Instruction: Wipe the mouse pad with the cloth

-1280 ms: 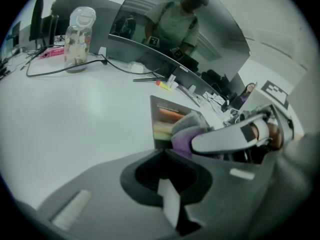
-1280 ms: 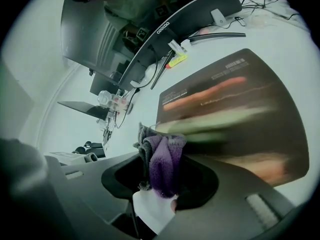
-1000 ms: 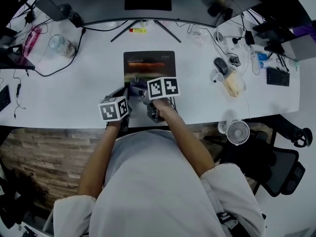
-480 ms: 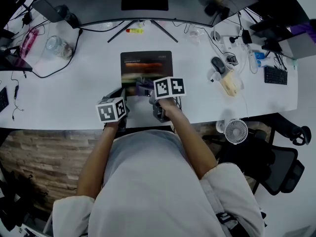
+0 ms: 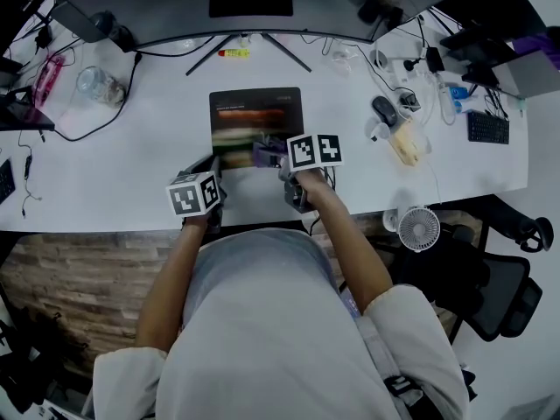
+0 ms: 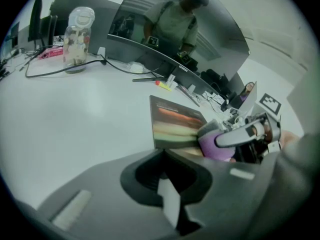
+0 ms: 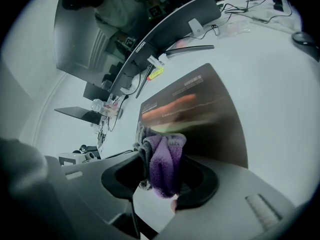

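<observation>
Right gripper [image 7: 162, 173] fingers are clenched on a bunched purple cloth [image 7: 164, 156], at the near edge of the mouse pad [image 7: 210, 109]. The cloth is judged soft, light and compliant, so a mid-bunch hold suits. Left gripper [image 6: 165, 176] fingers are closed and empty at the mouse pad's near left corner.

Overhead, two low; common mouse pad [image 5: 255, 116]

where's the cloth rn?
In the head view the purple cloth is clamped in the right gripper. It sits on the near edge of the mouse pad, right of the pad's middle.
</observation>
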A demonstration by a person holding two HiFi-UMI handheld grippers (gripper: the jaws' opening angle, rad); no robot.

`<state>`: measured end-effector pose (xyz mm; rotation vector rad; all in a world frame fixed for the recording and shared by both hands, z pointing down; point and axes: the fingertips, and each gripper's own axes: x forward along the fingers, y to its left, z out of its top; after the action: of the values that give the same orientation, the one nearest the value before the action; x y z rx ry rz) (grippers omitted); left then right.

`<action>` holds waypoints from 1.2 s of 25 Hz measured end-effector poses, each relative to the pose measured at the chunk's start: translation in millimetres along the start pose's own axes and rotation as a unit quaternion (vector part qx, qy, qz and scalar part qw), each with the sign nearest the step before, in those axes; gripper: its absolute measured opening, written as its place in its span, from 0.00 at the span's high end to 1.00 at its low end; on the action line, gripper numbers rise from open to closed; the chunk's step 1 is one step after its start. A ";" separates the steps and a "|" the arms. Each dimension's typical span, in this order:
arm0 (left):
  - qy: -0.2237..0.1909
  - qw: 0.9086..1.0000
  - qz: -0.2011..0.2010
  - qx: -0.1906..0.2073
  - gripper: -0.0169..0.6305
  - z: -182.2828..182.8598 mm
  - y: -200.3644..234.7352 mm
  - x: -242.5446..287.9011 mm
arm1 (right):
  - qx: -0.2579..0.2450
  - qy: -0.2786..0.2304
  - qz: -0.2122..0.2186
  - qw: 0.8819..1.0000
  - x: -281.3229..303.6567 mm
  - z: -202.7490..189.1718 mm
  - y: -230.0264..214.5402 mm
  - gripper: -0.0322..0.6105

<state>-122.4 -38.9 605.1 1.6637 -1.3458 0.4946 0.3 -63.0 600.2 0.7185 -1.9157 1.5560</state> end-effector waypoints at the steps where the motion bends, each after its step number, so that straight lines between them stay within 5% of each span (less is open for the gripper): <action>1: 0.000 1.000 0.000 0.000 0.97 0.1 -0.3 0.3 | 0.001 0.000 -0.001 1.000 -2.5 0.2 -2.9 0.67; 22: -0.002 1.000 0.001 0.003 0.97 -0.9 -2.5 1.1 | 0.026 -0.026 -0.043 0.998 -62.2 0.8 -67.6 0.67; 30: -0.005 0.996 -0.021 -0.088 0.97 -2.8 7.4 -6.7 | 0.010 -0.071 -0.066 0.995 -85.4 3.9 -70.1 0.67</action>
<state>-130.7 -32.8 604.2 1.5475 -1.3190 0.3339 109.3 -74.7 586.2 0.9675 -1.9129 1.4779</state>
